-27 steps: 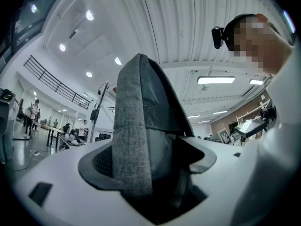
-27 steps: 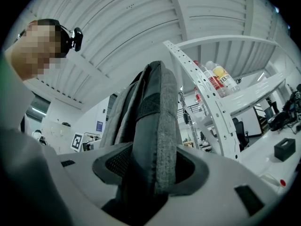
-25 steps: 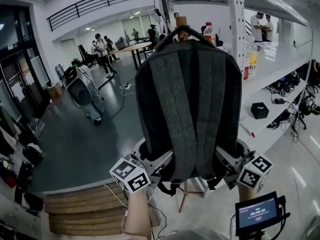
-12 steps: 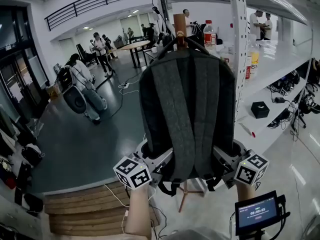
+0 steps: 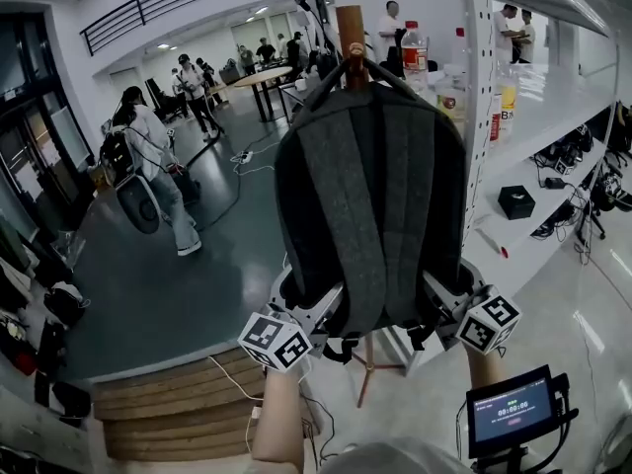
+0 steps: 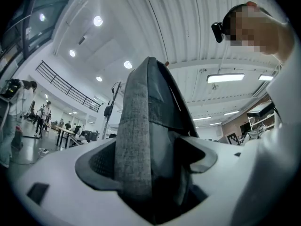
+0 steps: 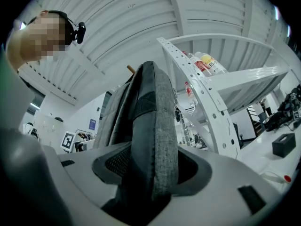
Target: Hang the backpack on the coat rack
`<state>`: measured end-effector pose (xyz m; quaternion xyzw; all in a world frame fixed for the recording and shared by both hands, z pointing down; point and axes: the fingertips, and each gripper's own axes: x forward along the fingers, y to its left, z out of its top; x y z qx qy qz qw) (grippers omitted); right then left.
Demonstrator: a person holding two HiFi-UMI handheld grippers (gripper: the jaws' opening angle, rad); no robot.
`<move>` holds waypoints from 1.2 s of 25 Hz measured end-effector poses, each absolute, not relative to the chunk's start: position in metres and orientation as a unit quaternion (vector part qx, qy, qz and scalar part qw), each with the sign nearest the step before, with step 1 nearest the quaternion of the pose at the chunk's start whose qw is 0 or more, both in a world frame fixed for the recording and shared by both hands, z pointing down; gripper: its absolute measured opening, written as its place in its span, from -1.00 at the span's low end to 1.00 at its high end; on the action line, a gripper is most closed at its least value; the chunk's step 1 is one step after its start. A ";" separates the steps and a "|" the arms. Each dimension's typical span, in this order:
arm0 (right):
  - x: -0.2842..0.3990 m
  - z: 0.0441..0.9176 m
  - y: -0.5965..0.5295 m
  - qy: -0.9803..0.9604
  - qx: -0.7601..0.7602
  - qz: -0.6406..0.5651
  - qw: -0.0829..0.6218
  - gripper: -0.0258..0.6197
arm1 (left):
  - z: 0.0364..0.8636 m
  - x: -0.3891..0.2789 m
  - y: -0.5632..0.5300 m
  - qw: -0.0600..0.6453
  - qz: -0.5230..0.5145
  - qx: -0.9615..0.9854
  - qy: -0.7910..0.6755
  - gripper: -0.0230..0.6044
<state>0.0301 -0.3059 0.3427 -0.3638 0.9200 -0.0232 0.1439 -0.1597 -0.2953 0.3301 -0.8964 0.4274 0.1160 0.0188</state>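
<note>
2 grippers share the load: your left gripper (image 5: 318, 310) is clamped on the lower left corner of the backpack (image 5: 370, 215), its jaws closed down on grey fabric and a dark strap. Your right gripper (image 5: 435, 304) pinches the lower right corner the same way, jaws pressed tight on a fold of the same fabric.

The backpack is raised in front of the coat rack (image 5: 350, 33), with its back panel and shoulder straps facing you. Its top handle (image 5: 326, 80) sits up at the wooden pole, around a peg near the top. I judge the lift and the hooking as nearly done, though I cannot tell whether the peg already bears the weight. What remains for you is to ease the bag down until the handle goes taut, then open both jaws and draw back.

As for containers, the backpack shows you no zip or opening, so its contents are unknown. On the white shelf unit (image 5: 533, 146) at the right, 1 clear bottle (image 5: 416, 52) with a red cap stands just right of the pole, its fill unclear. 1 further bottle (image 5: 509, 92) holds something yellowish, and 1 black box (image 5: 515, 202) lies on a lower shelf, contents hidden
</note>
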 end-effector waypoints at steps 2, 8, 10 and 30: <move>0.033 0.344 -0.306 0.918 -0.366 -0.025 0.150 -0.20 | 0.331 -0.161 -0.295 0.016 0.125 -0.893 0.433 0.34; 0.036 0.342 -0.301 0.915 -0.370 -0.019 0.161 -0.19 | 0.328 -0.164 -0.287 0.055 0.136 -0.880 0.451 0.35; 0.039 0.339 -0.299 0.915 -0.364 -0.018 0.173 -0.17 | 0.328 -0.165 -0.286 0.067 0.134 -0.878 0.455 0.35; 0.087 0.261 -0.210 0.889 -0.314 0.069 0.325 -0.17 | 0.251 -0.159 -0.174 0.179 0.206 -0.863 0.425 -0.22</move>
